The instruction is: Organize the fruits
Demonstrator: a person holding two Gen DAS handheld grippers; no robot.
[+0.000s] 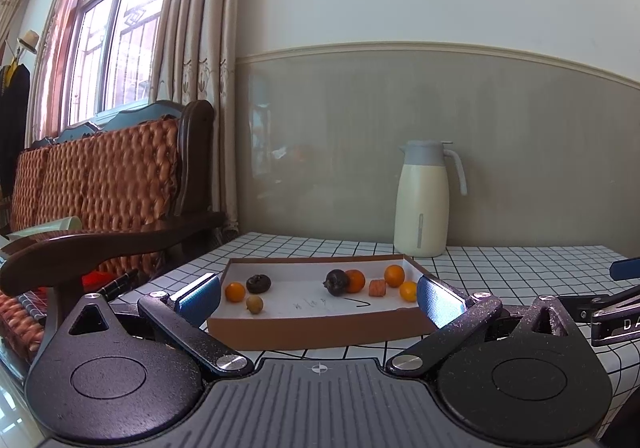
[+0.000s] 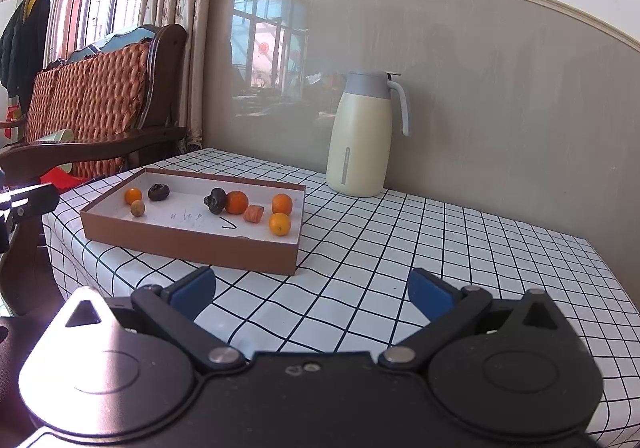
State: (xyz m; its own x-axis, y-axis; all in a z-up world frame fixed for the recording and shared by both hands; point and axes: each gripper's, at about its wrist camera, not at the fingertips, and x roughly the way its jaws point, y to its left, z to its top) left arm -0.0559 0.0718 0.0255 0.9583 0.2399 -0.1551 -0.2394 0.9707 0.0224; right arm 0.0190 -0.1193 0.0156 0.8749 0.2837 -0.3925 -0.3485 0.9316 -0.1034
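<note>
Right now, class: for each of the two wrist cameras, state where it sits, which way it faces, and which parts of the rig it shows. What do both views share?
Left wrist: low at the table's near edge, facing the brown cardboard tray; open left gripper straddles it, right gripper peeks in.
Right wrist: higher, right of the tray, facing left-forward; open right gripper over the checked tablecloth.
Shared: tray, fruits, cream thermos jug.

Behind the near wall of the box (image 2: 188, 244), something small mostly hidden; handwriting (image 2: 186, 215) on its floor too small to read
</note>
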